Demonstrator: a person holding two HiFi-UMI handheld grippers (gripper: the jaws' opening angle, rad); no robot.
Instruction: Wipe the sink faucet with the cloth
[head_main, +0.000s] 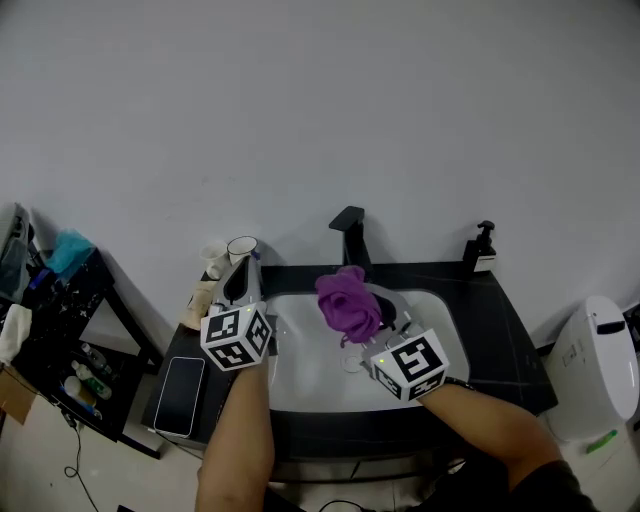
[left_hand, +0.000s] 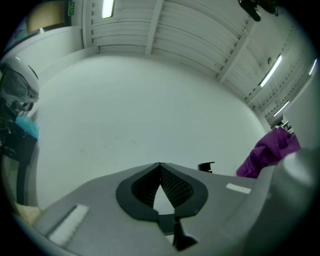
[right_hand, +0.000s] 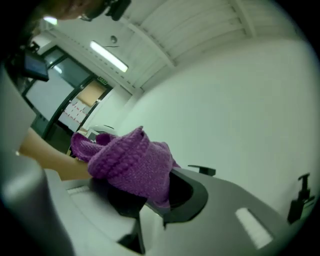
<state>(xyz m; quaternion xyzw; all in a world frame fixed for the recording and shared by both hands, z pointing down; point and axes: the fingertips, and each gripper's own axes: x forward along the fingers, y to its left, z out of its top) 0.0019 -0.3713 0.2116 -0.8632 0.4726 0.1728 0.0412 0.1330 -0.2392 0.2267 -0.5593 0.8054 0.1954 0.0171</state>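
A black faucet stands at the back of the white sink, which is set in a black counter. My right gripper is shut on a bunched purple knit cloth and holds it over the basin, just in front of and below the faucet. In the right gripper view the cloth covers the jaws, and the faucet shows beyond it. My left gripper is shut on nothing above the sink's left rim, its tips pointed at the wall. The cloth and the faucet lie to its right.
A black soap dispenser stands at the counter's back right. Two cups sit at the back left, and a phone lies on the counter's left end. A black shelf is further left, a white bin at right.
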